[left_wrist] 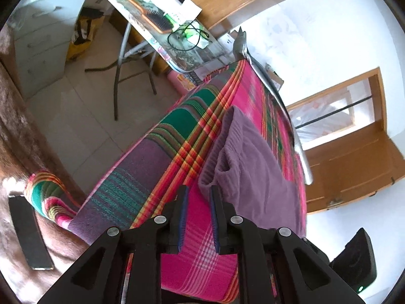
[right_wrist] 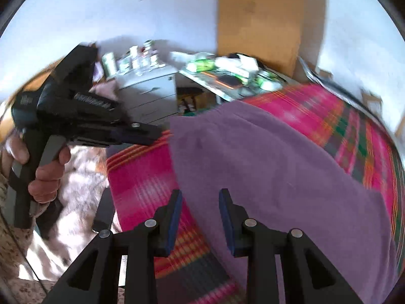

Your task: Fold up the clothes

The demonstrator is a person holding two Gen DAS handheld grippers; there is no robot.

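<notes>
Purple garment (right_wrist: 265,167) flat on plaid bed (left_wrist: 141,167), long axis running away from jaws; right gripper (right_wrist: 200,197) over its near edge, left gripper (left_wrist: 198,192) beside corner, both half-open, empty

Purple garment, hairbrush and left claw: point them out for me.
Purple garment (right_wrist: 265,157), right wrist view, on the broad flat middle of the cloth.
Hairbrush (left_wrist: 160,18), left wrist view, on its dark bristle pad.
Left claw (left_wrist: 198,190), left wrist view, midway between its fingertips.
</notes>
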